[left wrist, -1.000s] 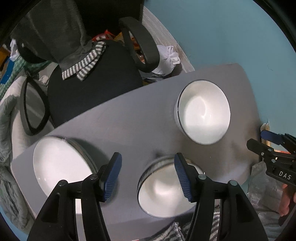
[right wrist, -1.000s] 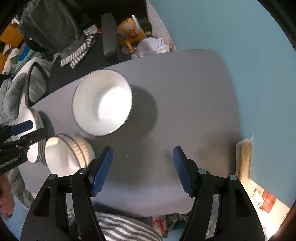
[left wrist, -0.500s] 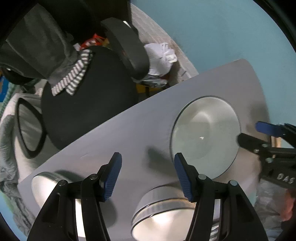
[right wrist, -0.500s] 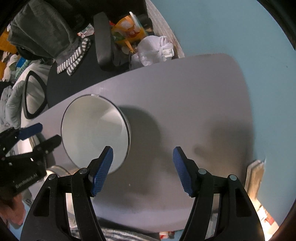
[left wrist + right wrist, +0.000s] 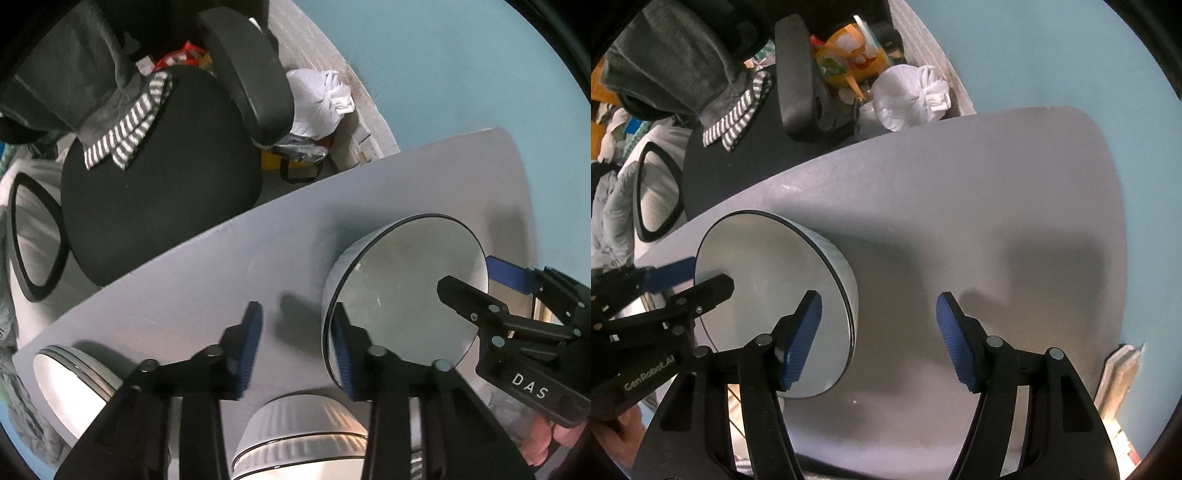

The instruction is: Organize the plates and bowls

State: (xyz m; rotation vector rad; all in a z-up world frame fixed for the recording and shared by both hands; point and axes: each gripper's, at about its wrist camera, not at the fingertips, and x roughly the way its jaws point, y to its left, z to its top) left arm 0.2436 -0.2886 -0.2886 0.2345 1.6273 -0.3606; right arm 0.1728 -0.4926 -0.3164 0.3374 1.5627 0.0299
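Observation:
A large white bowl with a dark rim stands on the grey table; it also shows in the right wrist view. My left gripper is open, its right finger at the bowl's near left rim. My right gripper is open, its left finger over the bowl's right rim, and it shows in the left wrist view. A ribbed white bowl sits below the left gripper. A white plate stack lies at the table's left end.
A black office chair with a grey garment and striped cloth stands behind the table. A white plastic bag and clutter lie on the floor by the blue wall. Bare grey table stretches right of the bowl.
Both grippers have moved in closer to the large bowl, one on each side of its rim. The plates and ribbed bowl have slid lower in the left view.

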